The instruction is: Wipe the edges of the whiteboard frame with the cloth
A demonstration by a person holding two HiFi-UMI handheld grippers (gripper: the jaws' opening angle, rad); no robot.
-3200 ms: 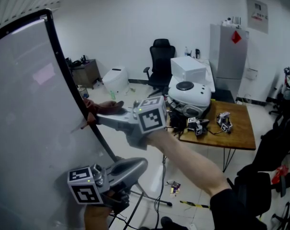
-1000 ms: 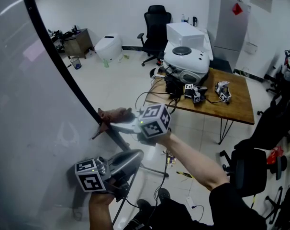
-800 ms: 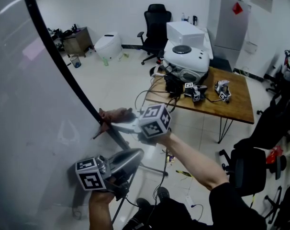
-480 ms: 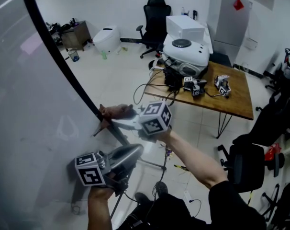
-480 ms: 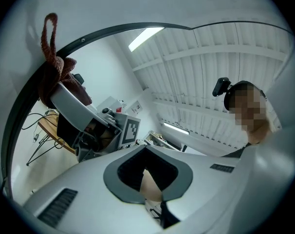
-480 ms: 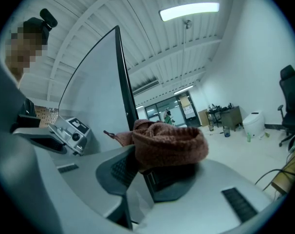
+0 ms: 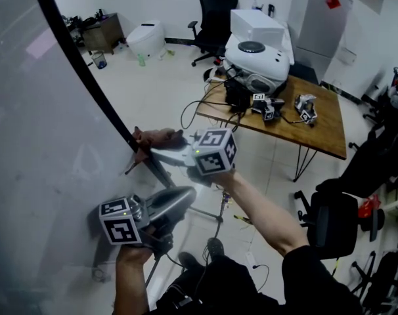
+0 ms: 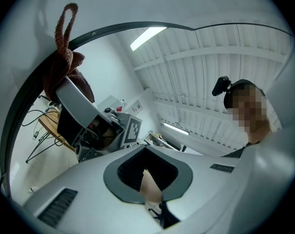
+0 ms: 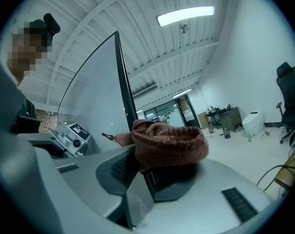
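The right gripper (image 9: 148,172) had its jaws closed on the brown cloth (image 9: 169,143), which bulged out over the pads in a thick fold, with a loose tail trailing toward the board. In the head view that cloth (image 7: 156,138) was pressed against the black whiteboard frame (image 7: 87,77), on the board's right-hand edge, and the right gripper (image 7: 161,152) lay just beside it.

Compared with three seconds earlier, the cloth sat further down that edge, with less black frame showing beneath it. Over the last second it had hardly shifted along the frame (the head camera tipped lower, so most of the apparent movement was the view's own). My reading was that the downward pass on this edge was close to its lower end. A short stretch below still looked unwiped, and the other edges could not be judged from these views.

The left gripper (image 8: 148,172) had its jaws drawn almost together, with only a slit between them and nothing held. It remained low in front of the whiteboard (image 7: 35,149), and in the head view the left gripper (image 7: 183,195) played no part in the wipe.
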